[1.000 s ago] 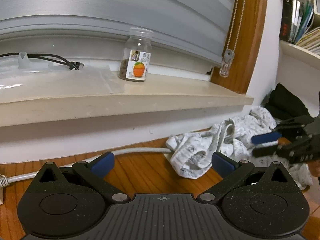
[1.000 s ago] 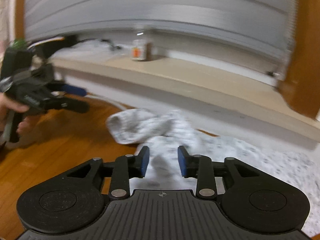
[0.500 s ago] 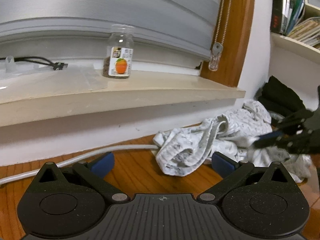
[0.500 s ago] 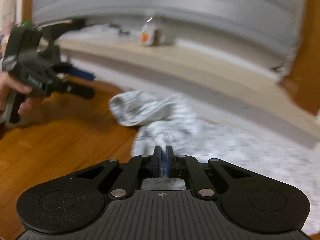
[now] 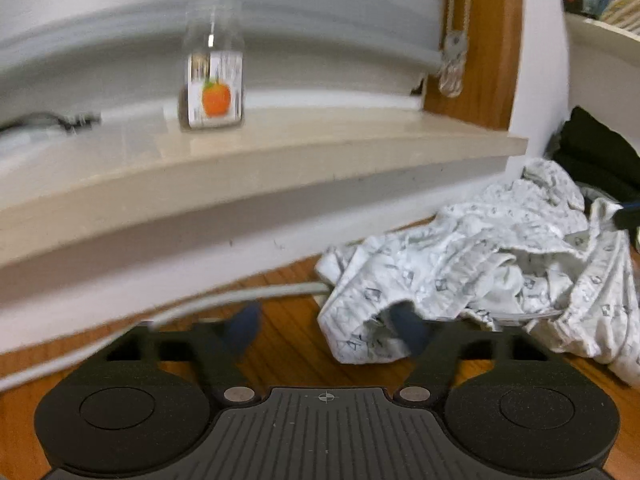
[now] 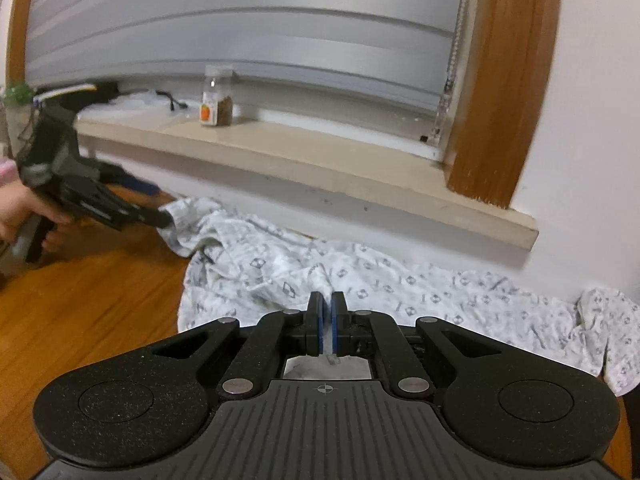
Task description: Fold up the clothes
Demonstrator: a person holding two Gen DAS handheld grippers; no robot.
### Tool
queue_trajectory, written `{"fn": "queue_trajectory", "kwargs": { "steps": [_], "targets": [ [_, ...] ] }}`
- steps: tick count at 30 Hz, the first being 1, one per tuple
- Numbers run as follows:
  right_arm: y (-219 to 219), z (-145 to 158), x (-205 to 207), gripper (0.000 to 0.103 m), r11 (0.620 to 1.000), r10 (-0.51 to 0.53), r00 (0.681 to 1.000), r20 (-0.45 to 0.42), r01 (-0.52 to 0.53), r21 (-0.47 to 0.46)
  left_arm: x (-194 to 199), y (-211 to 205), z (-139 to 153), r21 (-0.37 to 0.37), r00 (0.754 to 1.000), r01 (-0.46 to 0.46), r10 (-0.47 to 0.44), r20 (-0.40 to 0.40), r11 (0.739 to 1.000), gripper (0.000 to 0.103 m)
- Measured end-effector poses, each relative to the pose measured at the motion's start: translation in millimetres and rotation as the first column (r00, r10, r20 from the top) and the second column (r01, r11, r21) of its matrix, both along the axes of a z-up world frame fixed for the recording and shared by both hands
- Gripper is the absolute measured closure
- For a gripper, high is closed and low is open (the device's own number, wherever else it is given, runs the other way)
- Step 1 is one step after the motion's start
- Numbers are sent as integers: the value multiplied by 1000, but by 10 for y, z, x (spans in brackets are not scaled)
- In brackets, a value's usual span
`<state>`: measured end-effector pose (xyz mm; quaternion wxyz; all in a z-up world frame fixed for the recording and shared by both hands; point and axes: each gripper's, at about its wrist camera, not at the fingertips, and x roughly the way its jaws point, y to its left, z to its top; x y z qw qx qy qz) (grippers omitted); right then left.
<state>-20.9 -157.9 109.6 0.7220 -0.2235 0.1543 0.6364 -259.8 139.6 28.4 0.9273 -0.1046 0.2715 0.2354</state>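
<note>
A white garment with a small grey print (image 5: 480, 264) lies crumpled on the wooden floor below a window sill. In the right wrist view it (image 6: 400, 284) spreads along the wall. My right gripper (image 6: 327, 320) is shut on a fold of the garment. My left gripper (image 5: 326, 328) is open, blurred, with its right finger at the garment's near left edge. In the right wrist view the left gripper (image 6: 160, 212) reaches the garment's left end.
A beige window sill (image 5: 280, 152) juts out above the floor with a glass jar (image 5: 214, 68) on it. A white cable (image 5: 240, 296) runs along the wall base. A dark garment (image 5: 596, 152) lies at the far right. Wooden floor (image 6: 80, 300) spreads to the left.
My right gripper has closed on the garment and lifted a fold. My left gripper has moved right toward the garment's left edge and its fingers have come closer together.
</note>
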Motion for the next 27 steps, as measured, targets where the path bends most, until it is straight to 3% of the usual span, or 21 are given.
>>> {"fn": "queue_trajectory", "kwargs": {
  "steps": [2, 4, 5, 6, 11, 16, 21, 25, 27],
  "targets": [
    [15, 14, 3, 98, 1000, 8, 1000, -3, -8, 8, 32, 33, -14, 2, 1000, -8, 8, -5, 1000, 50],
    [33, 24, 2, 98, 1000, 19, 1000, -6, -19, 14, 30, 68, -6, -6, 999, -35, 35, 0, 999, 68],
    [36, 29, 2, 98, 1000, 23, 1000, -8, -23, 16, 15, 85, 7, -12, 999, -43, 43, 8, 999, 93],
    [40, 34, 1, 98, 999, 27, 1000, -9, -27, 18, -17, 97, 33, -19, 999, -51, 51, 18, 999, 101],
    [43, 116, 4, 98, 998, 61, 997, -53, -59, 39, -369, 98, 349, -9, 988, -120, 121, 101, 993, 101],
    [52, 272, -149, 98, 991, 123, 989, -82, -117, 69, -995, 162, 770, 20, 964, -212, 205, 167, 977, 101],
    [30, 531, -426, 98, 966, 237, 963, -130, -219, 135, -1503, 217, 1079, 43, 942, -285, 271, 199, 958, 101],
    [115, 664, -642, 98, 949, 289, 951, -108, -270, 160, -1620, 284, 1047, 33, 945, -296, 287, 157, 955, 100],
    [233, 656, -704, 98, 952, 285, 953, -105, -268, 151, -1576, 306, 933, 23, 949, -295, 291, 124, 955, 94]
  ]
}}
